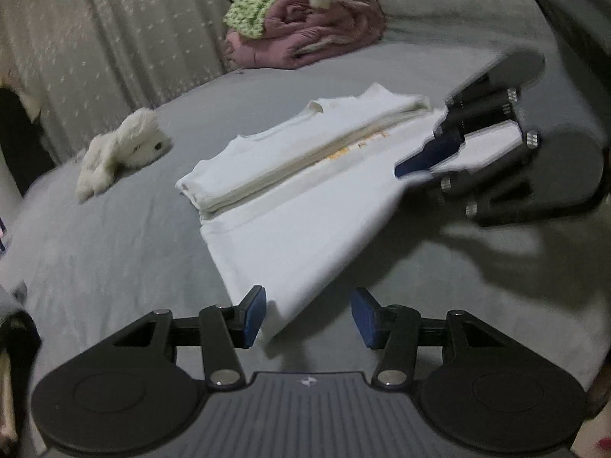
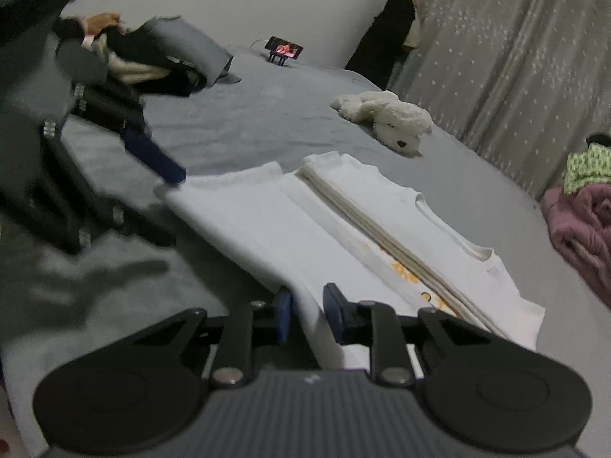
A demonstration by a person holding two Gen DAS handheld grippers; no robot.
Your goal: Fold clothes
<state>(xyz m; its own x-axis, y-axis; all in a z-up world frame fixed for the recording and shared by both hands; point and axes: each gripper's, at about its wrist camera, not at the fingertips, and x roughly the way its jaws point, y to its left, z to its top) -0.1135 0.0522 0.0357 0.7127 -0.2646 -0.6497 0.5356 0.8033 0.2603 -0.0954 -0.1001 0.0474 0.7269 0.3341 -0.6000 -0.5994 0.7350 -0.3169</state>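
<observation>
A white T-shirt (image 1: 290,206) with an orange print lies on the grey bed (image 1: 114,252), one side folded over the middle. Its near side edge is lifted off the bed. My left gripper (image 1: 308,315) has its jaws wide apart around one corner of that edge, without pinching it. My right gripper (image 2: 307,311) has the cloth between its blue pads, jaws slightly apart; it also shows in the left wrist view (image 1: 427,160) at the shirt's other corner. The shirt shows in the right wrist view (image 2: 343,229), with my left gripper (image 2: 168,175) at its far corner.
A white plush toy (image 1: 122,149) lies on the bed beyond the shirt. A pink quilt (image 1: 305,34) with a green patterned garment on top sits at the back. A pile of dark clothes (image 2: 152,65) and a phone on a stand (image 2: 284,50) are at the far end. A curtain (image 2: 515,57) hangs behind.
</observation>
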